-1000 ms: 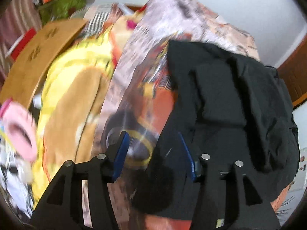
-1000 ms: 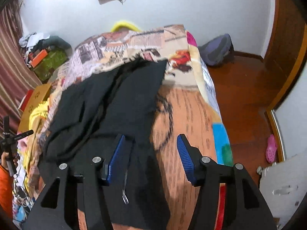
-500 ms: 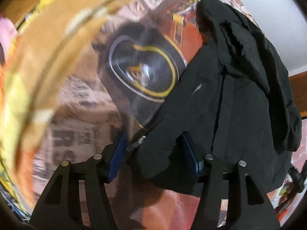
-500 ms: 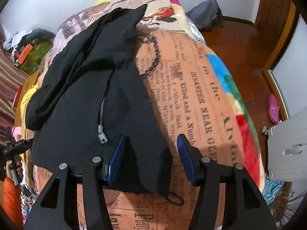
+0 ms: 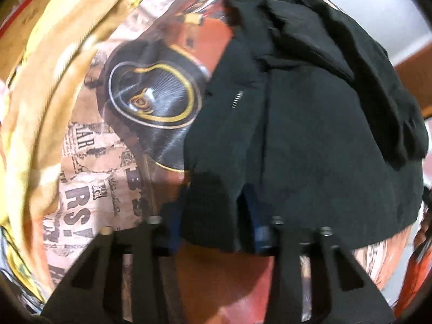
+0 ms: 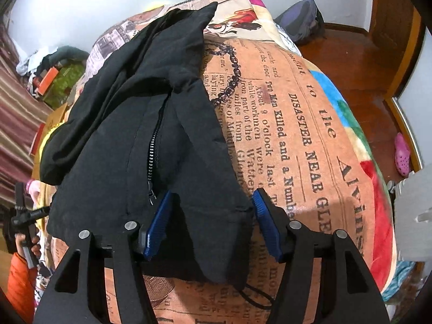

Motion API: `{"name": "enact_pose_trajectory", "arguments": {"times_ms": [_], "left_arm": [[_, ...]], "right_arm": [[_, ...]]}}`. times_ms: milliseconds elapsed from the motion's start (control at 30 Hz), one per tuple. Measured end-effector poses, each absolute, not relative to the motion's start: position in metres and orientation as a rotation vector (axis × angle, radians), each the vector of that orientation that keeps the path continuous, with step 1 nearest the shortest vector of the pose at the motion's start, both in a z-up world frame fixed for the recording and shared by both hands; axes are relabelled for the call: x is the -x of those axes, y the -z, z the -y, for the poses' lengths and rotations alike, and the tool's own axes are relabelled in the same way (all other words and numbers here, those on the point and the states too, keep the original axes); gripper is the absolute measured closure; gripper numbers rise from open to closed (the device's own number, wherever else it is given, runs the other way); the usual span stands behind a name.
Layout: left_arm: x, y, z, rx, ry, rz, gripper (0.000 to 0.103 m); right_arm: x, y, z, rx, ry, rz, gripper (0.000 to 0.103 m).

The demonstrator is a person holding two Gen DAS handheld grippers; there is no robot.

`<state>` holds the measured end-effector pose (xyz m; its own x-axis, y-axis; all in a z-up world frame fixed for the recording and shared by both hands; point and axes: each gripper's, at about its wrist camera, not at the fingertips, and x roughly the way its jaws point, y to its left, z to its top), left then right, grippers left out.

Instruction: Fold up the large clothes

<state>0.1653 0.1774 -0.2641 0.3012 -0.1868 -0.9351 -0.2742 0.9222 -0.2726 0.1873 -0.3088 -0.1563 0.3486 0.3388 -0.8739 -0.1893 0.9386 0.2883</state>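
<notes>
- Jacket (image 6: 151,124) hem lies between your right gripper's (image 6: 213,226) spread fingers, on the bedspread (image 6: 297,140).
- Your left gripper (image 5: 213,216) straddles its corner, fingers apart around the cloth.

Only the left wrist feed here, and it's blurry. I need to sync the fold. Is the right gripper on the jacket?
Observer: The right gripper is open. Its fingers sit on either side of the jacket hem corner and are not clamped.
Operator: Where's the zipper pull?
Observer: The zipper pull hangs near the hem, right beside one blue pad.
Operator: Anything loose?
Observer: A black cord loops out from under the hem onto the blanket.
</notes>
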Motion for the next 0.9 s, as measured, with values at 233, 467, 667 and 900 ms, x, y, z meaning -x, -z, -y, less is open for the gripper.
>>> {"name": "enact_pose_trajectory", "arguments": {"times_ms": [233,467,667,900], "left_arm": [[-0.168,0.207,-0.157,0.404,-0.024,-1.167,0.078],[-0.185,0.126,-0.158,0.4,0.084,-0.979,0.08],[-0.22,0.078,-0.171,0.511,0.186,-0.851,0.08],[-0.278,0.063,-0.198,0.598,0.165,-0.798,0.08]], "right_arm": [[-0.171,0.132,0.297,-0.209,-0.434,-1.165,0.093],[-0.174,0.078,0.275,-0.176,-0.504,-1.058,0.096],[-0.219,0.025,0.254,-0.171,-0.553,-0.952,0.097],[-0.297,0.011,0.227,-0.111,-0.52,-0.884,0.098]]}}
